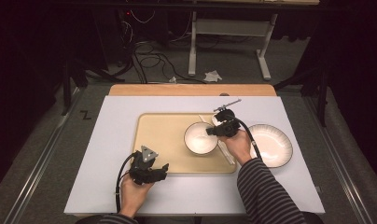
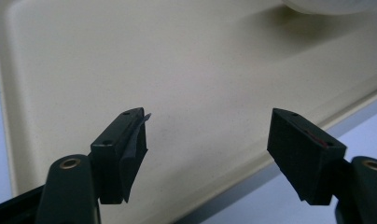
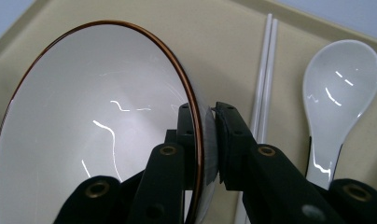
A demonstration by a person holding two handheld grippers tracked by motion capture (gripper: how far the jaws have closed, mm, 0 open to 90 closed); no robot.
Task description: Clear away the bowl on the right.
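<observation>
white glazed bowl (image 3: 93, 135) with a thin brown rim, sitting on the beige tray (image 1: 161, 140) toward its right half. the right claw (image 1: 215, 132) is pinching the bowl's wall on the side nearest the right hand: in the right gripper view one jaw is inside the bowl, the other outside, pads pressed tight against the wall with the rim between them. the bowl looks tilted in that view, its mouth facing off to the left of the claw, though i can't tell whether its base is touching the tray.

just past the outer jaw lie a pair of white chopsticks (image 3: 263, 79), running lengthwise away from the claw, and beside those a white soup spoon (image 3: 338, 88), bowl end far from the claw, handle coming back toward it. both are close to the gripped side, so room is tight there. a white plate (image 1: 273, 144) with a dark rim sits on the table just off the tray's right edge, behind the right hand.

the other side of the bowl is bare tray floor, lots of open room up to the raised lip.

the left claw (image 2: 207, 140) hangs over the tray's near edge, jaws spread wide with nothing between them, well apart from the bowl. the white tabletop (image 1: 107, 121) around the tray is bare.
</observation>
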